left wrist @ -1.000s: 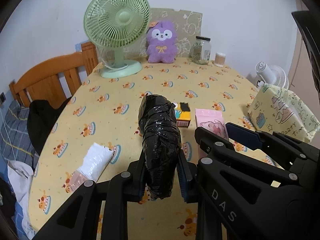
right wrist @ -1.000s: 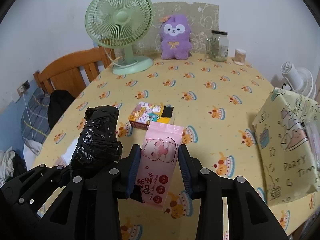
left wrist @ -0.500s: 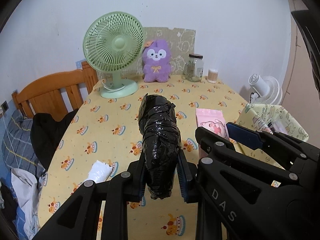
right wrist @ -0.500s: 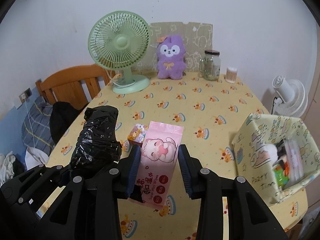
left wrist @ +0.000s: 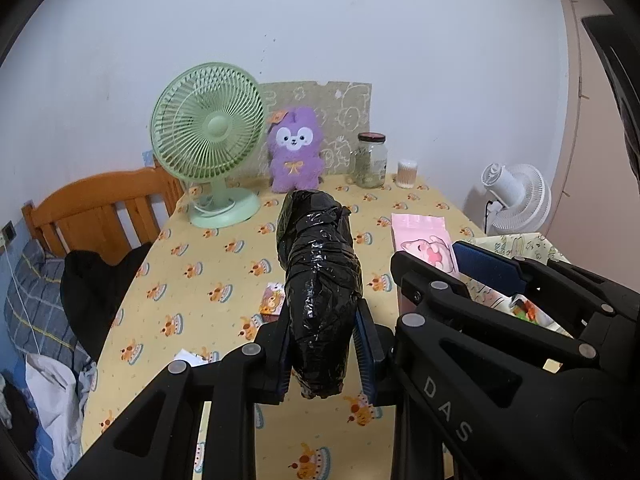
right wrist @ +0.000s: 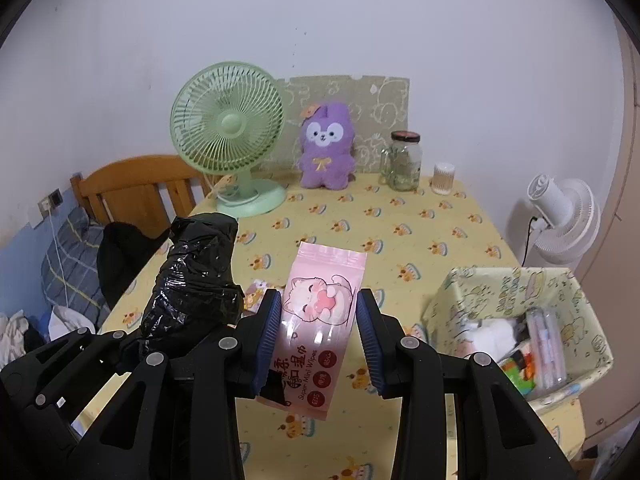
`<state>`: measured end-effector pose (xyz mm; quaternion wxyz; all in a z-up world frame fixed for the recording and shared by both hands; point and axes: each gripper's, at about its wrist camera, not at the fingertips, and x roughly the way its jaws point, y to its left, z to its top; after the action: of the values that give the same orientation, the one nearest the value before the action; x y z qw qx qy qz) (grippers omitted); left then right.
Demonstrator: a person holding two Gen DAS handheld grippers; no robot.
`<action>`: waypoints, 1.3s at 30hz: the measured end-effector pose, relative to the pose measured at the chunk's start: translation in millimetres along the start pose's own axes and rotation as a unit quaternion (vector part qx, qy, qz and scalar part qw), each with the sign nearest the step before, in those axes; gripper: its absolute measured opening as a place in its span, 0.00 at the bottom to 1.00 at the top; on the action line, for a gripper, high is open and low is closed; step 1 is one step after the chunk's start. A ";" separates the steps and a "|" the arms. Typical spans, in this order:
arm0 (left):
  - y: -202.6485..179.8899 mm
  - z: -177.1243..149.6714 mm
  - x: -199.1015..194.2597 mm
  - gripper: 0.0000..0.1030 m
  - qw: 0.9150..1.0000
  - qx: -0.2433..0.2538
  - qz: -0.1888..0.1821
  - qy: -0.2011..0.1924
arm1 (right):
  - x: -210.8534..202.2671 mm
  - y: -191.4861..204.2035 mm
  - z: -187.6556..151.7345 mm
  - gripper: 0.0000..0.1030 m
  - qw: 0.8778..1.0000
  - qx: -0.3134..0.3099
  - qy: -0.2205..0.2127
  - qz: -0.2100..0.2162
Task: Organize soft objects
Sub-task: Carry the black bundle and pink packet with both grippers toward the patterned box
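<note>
1. A slatted wooden chair back stands at the table's left edge, dark cloth draped over it.
2. The left gripper clamps a lumpy bundle wrapped in crinkled, glossy black plastic, lifted clear of the yellow cake-print tablecloth.
3. A mint-green round-caged fan stands at the far edge.
4. The right gripper, ribbed blue pads narrow, pinches a flat, shiny pink wipes packet with a cartoon cat, held above the table.
5. A fuzzy purple plush sits upright against the wall, beside a glass jar.
6. A soft-sided patterned fabric bin sits at right, open, holding small packets.
</note>
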<state>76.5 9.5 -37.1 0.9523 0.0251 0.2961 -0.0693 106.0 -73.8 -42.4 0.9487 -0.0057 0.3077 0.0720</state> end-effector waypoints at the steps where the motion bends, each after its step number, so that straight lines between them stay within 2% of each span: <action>1: -2.8 1.0 -1.7 0.26 1.000 0.001 0.001 -0.001 | -2.4 -3.0 0.7 0.41 1.000 0.001 -0.002 0.000; 21: -66.8 20.7 -12.9 0.26 0.999 0.022 -0.013 -0.028 | -41.4 -64.5 7.7 0.41 0.999 0.022 -0.034 -0.015; 39: -135.0 27.2 17.4 0.26 0.997 0.049 -0.052 -0.006 | -34.5 -136.0 3.7 0.41 0.997 0.045 -0.023 -0.050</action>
<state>86.1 -128.5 -25.5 0.9467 0.0563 0.2876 -0.1336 99.7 -212.7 -23.7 0.9573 0.0228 0.2880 0.0104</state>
